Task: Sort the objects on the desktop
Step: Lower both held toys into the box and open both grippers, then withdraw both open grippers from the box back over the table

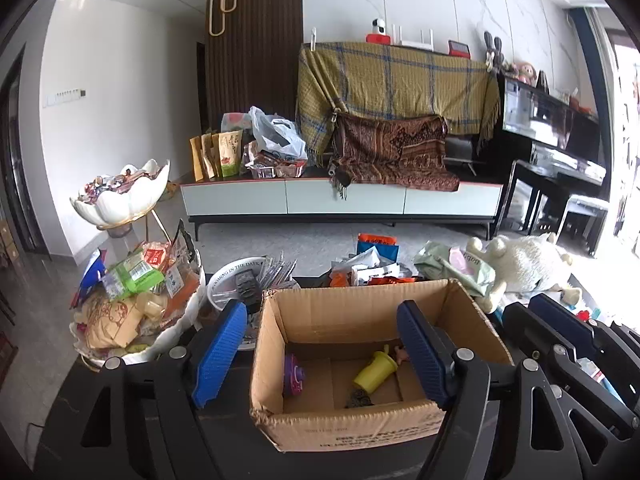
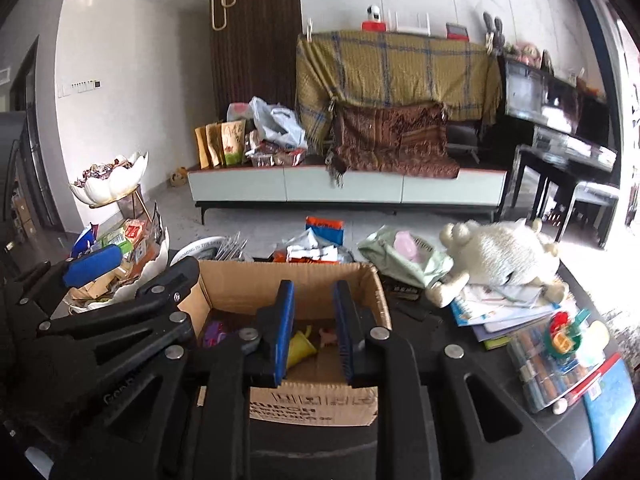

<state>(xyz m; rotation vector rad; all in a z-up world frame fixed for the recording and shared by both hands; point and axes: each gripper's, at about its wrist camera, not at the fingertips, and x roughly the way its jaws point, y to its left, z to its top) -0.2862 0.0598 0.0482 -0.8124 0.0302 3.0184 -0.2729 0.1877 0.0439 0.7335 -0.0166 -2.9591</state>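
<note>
Your left gripper (image 1: 326, 354) hovers above the open cardboard box (image 1: 360, 424) on the dark table (image 1: 64, 396); its blue fingers (image 1: 220, 354) are spread wide with nothing between them, one over the box's left wall and the other over its inside. Your right gripper (image 2: 314, 330) hangs over the same box from the near side; its fingers (image 2: 285, 332) are drawn close together and grasp nothing, with a narrow gap between the pads. On the box floor lie a yellow-green cup (image 1: 374, 372) on its side, a purple toy (image 1: 294, 374) by the left wall, a small dark object (image 1: 360, 400) near the front wall, and a small pink figure (image 1: 401, 355) just beside the cup; what the dark object is you cannot tell. To the left of the box stands a white petal-shaped dish (image 1: 172, 332) heaped with snack packets; behind the box sits a round white tin (image 1: 232, 280) and a pile of loose wrappers (image 1: 368, 270). To the right, a white plush toy (image 2: 500, 258) lies on a stack of books (image 2: 500, 312); near them rests a clear case of coloured pens (image 2: 548, 376).
</note>
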